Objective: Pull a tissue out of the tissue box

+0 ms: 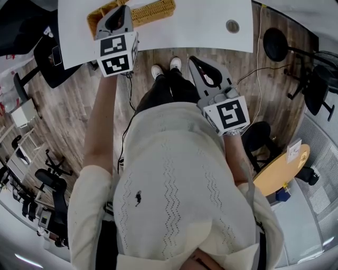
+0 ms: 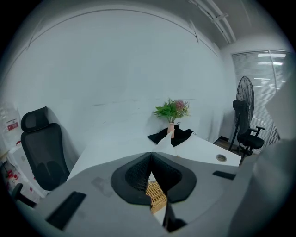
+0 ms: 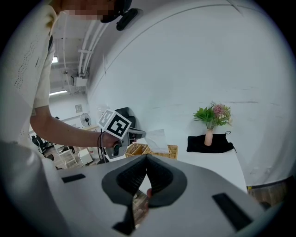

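A wicker tissue box point(image 1: 153, 11) stands at the near edge of the white table point(image 1: 200, 26). A white tissue point(image 3: 157, 139) rises upright out of the box point(image 3: 171, 151). My left gripper point(image 1: 124, 8) hovers over the box with its jaws closed, and in the right gripper view its tips point(image 3: 141, 134) meet the tissue's upper left corner. In the left gripper view the tissue point(image 2: 167, 143) stands just past the closed tips point(image 2: 151, 153), with wicker point(image 2: 157, 196) below. My right gripper point(image 1: 194, 60) is shut and empty, short of the table over the floor; its tips point(image 3: 147, 157) meet.
A vase of flowers point(image 3: 209, 134) stands on a black cloth point(image 3: 210, 144) at the table's far side. A round cable grommet point(image 1: 232, 26) is set in the tabletop. An office chair point(image 2: 41, 148) and a floor fan point(image 2: 244, 106) flank the table. Cables run over the wooden floor.
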The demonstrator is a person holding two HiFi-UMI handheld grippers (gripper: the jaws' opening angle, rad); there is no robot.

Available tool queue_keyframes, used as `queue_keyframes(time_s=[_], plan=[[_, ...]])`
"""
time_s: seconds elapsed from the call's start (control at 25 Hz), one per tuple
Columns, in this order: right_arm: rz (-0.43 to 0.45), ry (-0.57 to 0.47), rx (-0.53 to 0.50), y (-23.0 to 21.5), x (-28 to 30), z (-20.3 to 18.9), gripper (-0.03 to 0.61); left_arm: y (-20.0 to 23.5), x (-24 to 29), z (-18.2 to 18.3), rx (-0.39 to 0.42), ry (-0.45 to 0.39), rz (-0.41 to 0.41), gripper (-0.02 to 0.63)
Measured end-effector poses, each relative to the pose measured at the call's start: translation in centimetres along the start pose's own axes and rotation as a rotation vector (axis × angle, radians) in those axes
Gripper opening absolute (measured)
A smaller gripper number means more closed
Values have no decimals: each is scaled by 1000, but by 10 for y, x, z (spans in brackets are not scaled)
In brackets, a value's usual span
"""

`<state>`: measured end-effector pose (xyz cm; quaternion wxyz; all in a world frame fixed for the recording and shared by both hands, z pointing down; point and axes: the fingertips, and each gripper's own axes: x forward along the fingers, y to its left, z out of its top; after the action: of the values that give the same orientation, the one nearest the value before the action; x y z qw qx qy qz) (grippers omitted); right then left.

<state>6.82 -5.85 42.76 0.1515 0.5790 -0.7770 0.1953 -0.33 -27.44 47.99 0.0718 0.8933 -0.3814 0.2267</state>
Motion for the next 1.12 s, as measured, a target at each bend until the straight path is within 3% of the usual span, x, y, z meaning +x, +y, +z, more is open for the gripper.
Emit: queue_keyframes(time_s=[1.12], plan=[[50,-5,-26,15,-4,-1,2,1,-48,21,-58,-74,26,12]])
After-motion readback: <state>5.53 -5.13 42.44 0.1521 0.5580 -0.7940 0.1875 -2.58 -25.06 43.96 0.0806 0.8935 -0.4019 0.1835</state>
